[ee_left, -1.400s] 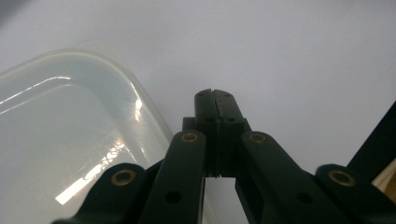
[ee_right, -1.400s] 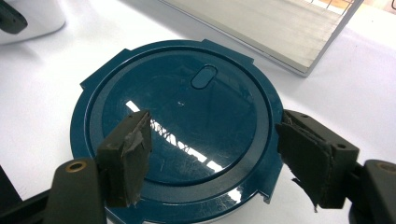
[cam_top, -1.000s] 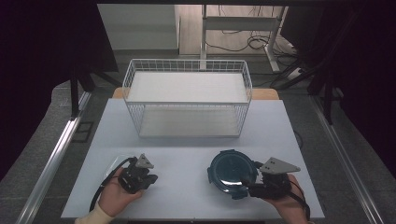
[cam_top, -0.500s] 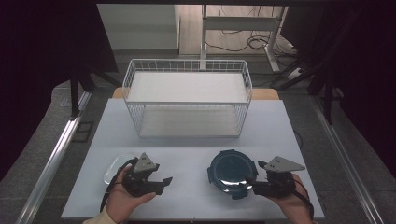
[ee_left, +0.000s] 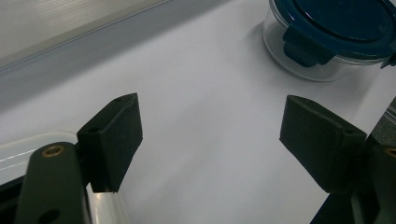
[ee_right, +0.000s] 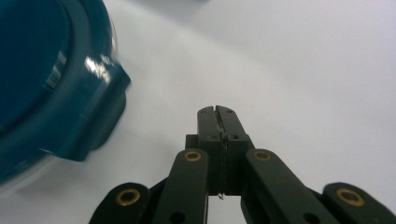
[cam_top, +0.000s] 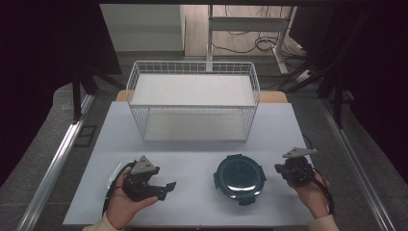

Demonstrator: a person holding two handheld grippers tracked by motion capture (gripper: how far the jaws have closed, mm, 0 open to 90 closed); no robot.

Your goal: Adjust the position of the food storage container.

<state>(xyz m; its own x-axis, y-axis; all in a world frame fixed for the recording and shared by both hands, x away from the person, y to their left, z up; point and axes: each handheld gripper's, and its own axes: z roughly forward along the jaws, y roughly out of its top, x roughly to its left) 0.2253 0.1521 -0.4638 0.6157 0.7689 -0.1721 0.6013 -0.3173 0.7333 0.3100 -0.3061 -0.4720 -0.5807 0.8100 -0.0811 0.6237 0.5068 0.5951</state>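
Partly hidden clear tub [cam_top: 117, 169] behind left claw [cam_top: 166, 189], contents unclear

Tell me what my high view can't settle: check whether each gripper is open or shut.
Observer: The left gripper is wide open; in its own view the two black pads stand far apart over bare table.
Operator: Now the right one.
Observer: The right gripper is shut on nothing; its jaws meet with no gap, beside the blue lid.
Operator: Report anything under the left gripper.
Observer: A clear plastic container lies at its left jaw, its rim passing beneath the pad.
Operator: Describe the round dish below its lid.
Observer: The left gripper view shows a clear glass bowl under that lid, with a blue latch folded down its side.
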